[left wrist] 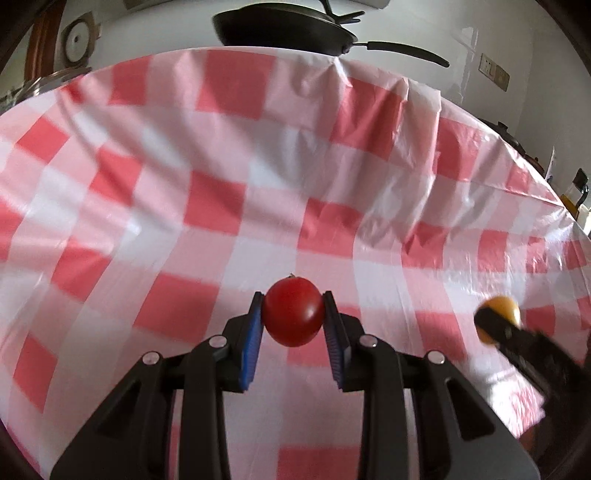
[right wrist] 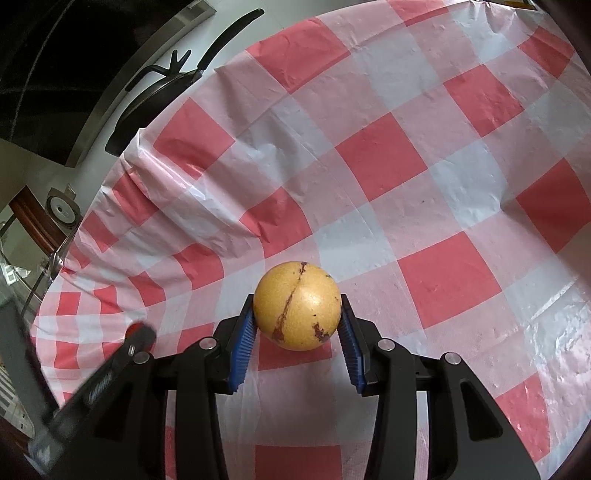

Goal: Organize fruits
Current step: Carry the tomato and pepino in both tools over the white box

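A small red tomato [left wrist: 292,311] sits between the blue pads of my left gripper [left wrist: 293,301], which is shut on it above the red-and-white checked tablecloth [left wrist: 258,177]. My right gripper [right wrist: 297,308] is shut on a round yellow fruit [right wrist: 297,304] with brown scars, held over the same cloth [right wrist: 406,184]. In the left wrist view the yellow fruit [left wrist: 498,319] shows blurred at the right edge, with the right gripper's dark finger across it. In the right wrist view the left gripper [right wrist: 138,334] appears blurred at the lower left, a trace of red at its tip.
A black frying pan [left wrist: 284,27] with a long handle rests beyond the table's far edge, also seen as the pan [right wrist: 155,96] at the upper left. A wall socket [left wrist: 495,72] and dark bottles [left wrist: 576,188] lie off to the right.
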`<action>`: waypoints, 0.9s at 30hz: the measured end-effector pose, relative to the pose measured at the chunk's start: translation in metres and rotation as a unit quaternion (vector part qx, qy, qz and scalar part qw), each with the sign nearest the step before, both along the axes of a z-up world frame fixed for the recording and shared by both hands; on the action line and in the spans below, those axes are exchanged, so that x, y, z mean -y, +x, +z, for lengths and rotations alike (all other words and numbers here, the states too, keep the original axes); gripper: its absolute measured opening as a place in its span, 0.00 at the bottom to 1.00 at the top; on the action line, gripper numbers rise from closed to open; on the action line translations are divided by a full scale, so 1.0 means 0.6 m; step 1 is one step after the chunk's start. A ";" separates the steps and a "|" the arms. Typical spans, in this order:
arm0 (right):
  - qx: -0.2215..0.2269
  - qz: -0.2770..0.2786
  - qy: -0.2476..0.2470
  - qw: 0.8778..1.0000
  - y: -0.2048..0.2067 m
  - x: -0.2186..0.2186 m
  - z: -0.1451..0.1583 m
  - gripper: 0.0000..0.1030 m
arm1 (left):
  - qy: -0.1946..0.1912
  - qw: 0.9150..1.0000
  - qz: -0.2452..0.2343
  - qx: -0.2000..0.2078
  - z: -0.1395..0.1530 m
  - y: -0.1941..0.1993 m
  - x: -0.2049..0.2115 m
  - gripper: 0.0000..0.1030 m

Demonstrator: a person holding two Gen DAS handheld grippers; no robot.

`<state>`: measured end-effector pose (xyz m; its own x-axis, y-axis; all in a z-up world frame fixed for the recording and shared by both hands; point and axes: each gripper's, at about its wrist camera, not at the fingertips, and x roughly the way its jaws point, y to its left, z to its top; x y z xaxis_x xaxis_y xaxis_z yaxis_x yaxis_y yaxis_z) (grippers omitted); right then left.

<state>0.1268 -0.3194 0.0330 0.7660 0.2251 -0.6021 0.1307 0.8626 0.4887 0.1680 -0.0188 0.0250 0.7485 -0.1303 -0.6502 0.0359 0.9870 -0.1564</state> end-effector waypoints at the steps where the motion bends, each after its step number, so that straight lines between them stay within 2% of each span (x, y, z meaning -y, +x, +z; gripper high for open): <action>1: 0.001 0.001 0.001 1.000 -0.001 0.001 0.000 0.41 | -0.002 1.000 0.003 0.000 -0.001 -0.014 -0.007 0.30; 6: 0.022 0.004 -0.011 1.000 -0.031 -0.001 0.011 0.41 | -0.009 1.000 0.013 0.003 0.006 -0.078 -0.033 0.30; 11: 0.020 0.018 -0.019 0.999 -0.089 -0.016 0.013 0.41 | -0.027 0.999 0.014 0.012 0.020 -0.127 -0.062 0.30; 17: 0.017 0.052 0.003 0.999 -0.183 -0.044 0.016 0.41 | -0.040 0.999 0.004 0.015 0.028 -0.187 -0.080 0.30; 23: 0.039 0.088 0.013 0.995 -0.268 -0.079 0.041 0.41 | -0.045 0.999 0.004 0.026 0.032 -0.280 -0.101 0.30; 27: 0.037 0.124 0.014 0.992 -0.322 -0.112 0.044 0.41 | -0.053 0.998 0.012 0.031 0.031 -0.336 -0.127 0.30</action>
